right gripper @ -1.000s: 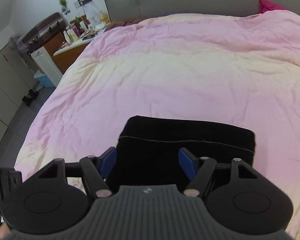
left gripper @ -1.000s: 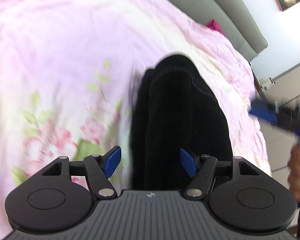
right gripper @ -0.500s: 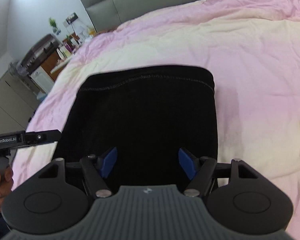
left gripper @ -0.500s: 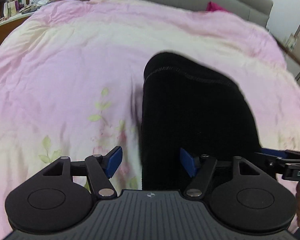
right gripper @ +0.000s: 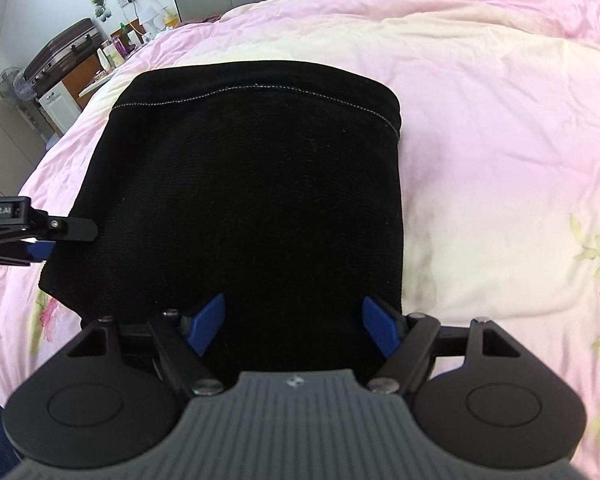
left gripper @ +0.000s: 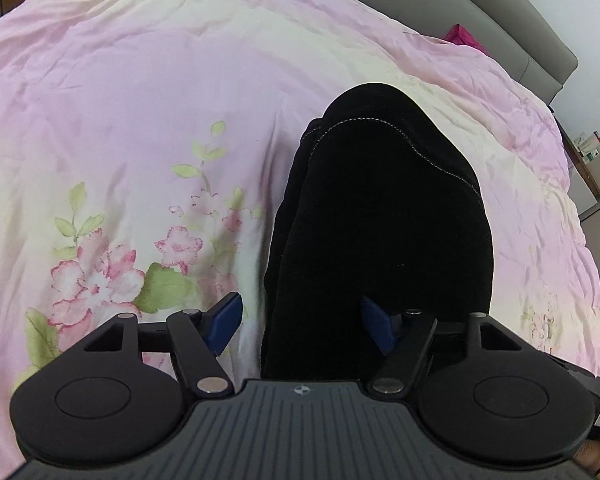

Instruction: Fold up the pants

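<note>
Black pants (right gripper: 256, 200) lie folded into a thick, roughly rectangular stack on the bed, on a pink-and-cream quilt (left gripper: 140, 100) with a flower print. Fabric looks fuzzy and dark, with hardly any detail visible. One pale stitched seam runs across the far end. In the left wrist view the pants (left gripper: 380, 232) show stacked layers along their left edge. Top surface is flat with no big wrinkles. Far corners are rounded and the near edge is hidden behind the gripper bodies.

Left gripper (left gripper: 302, 324) has its jaws wide, nothing held. The left blue pad is over the quilt just off the pants' left edge and the right pad is over the black cloth. Whether the pads touch the fabric cannot be told.

Right gripper (right gripper: 292, 326) has its jaws wide and has just been opening further. Both blue pads are over the pants' near end, cloth showing between them, no grip visible. In the right wrist view the left gripper (right gripper: 40, 240) sits at the pants' left side, its tip at the cloth edge.

Open quilt lies all round the pants, most of it beyond the far end and on the side away from the left gripper. A grey headboard (left gripper: 500, 12) edges the bed at the far end. Cabinets and a cluttered counter (right gripper: 100, 68) stand beyond the bed's far left corner.
</note>
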`<action>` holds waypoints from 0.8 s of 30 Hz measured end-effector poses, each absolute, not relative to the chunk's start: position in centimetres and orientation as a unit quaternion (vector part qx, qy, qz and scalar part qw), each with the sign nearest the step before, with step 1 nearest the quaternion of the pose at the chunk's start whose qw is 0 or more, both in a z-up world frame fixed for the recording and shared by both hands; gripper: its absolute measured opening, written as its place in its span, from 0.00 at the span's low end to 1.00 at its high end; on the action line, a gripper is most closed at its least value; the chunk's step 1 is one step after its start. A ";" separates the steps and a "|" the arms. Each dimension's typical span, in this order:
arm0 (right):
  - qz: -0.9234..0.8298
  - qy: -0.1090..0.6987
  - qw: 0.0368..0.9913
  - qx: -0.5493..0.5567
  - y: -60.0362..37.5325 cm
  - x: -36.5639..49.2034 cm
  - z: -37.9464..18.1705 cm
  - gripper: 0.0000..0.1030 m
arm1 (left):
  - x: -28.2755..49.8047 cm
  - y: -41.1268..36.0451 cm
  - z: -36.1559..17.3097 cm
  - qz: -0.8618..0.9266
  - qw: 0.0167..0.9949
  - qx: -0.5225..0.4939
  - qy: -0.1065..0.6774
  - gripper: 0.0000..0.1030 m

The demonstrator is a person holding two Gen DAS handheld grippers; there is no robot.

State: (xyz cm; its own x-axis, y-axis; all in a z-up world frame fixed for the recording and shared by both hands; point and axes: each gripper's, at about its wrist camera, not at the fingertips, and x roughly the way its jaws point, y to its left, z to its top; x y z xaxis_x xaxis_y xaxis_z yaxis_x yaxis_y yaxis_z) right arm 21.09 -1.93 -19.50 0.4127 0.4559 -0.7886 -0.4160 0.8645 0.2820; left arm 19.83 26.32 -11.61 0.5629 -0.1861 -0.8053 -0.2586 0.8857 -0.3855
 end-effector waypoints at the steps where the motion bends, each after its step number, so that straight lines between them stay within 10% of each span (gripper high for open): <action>1: 0.259 0.476 0.840 0.022 -2.0 21.1 -19.4 0.70 | 19.5 26.3 -11.3 0.019 0.854 -0.233 0.465 0.77; 12: 0.254 0.373 0.892 0.021 -3.3 18.8 -16.5 0.70 | 18.0 25.0 -5.0 0.048 0.929 -0.102 0.353 0.86; 17: 0.208 0.249 0.945 0.048 -5.5 16.8 -14.5 0.95 | 17.4 24.0 -3.0 0.071 0.964 -0.025 0.255 0.94; 24: 0.139 0.192 0.969 0.074 -8.2 16.9 -13.3 0.95 | 21.3 25.3 -4.4 0.066 0.929 -0.020 0.364 0.95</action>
